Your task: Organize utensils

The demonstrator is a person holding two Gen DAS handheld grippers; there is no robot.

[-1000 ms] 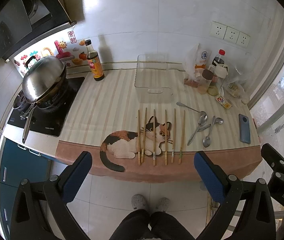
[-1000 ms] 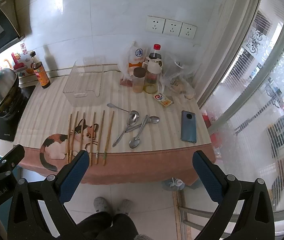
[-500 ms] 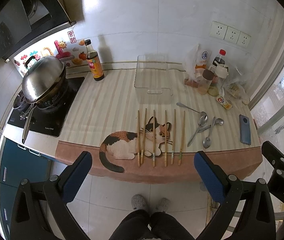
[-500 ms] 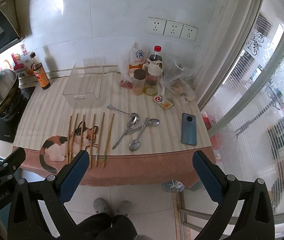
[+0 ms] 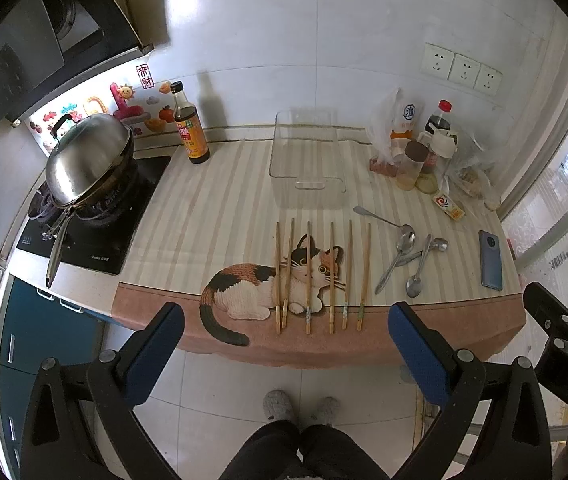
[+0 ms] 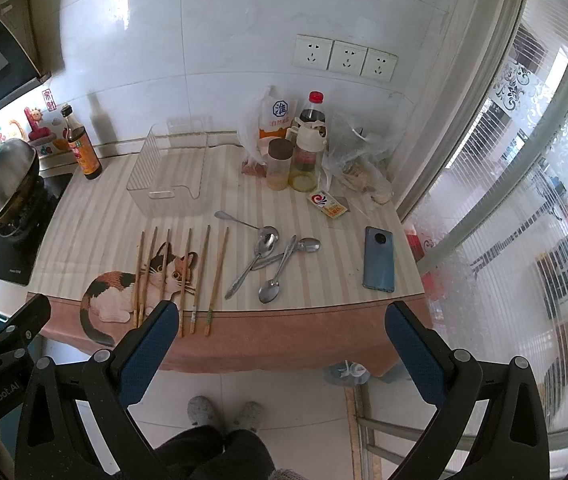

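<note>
Since a second ago almost nothing has moved: your two views have only drifted slightly, and everything on the worktop (image 5: 219, 200) lies where it lay. Your left claw (image 5: 284, 344) hangs over the floor in front of the worktop's near edge, its blue pads wide apart and gripping nothing; your right claw (image 6: 279, 344) hangs the same way, spread wide and empty. Take the clear plastic bin (image 5: 308, 160) as your landmark: it stands empty toward the back wall. Just in front of it six chopsticks (image 5: 322, 276) lie side by side, running front to back across the cat picture (image 5: 267, 288), their near ends almost at the worktop's edge. To the right of the bin's front, four metal spoons (image 5: 408, 256) lie in a loose heap, some crossing one another. Further right a blue phone (image 5: 490, 260) lies flat. Left of the bin stands a dark sauce bottle (image 5: 189, 124), with a lidded wok (image 5: 87, 160) on the stove beyond it.
</note>
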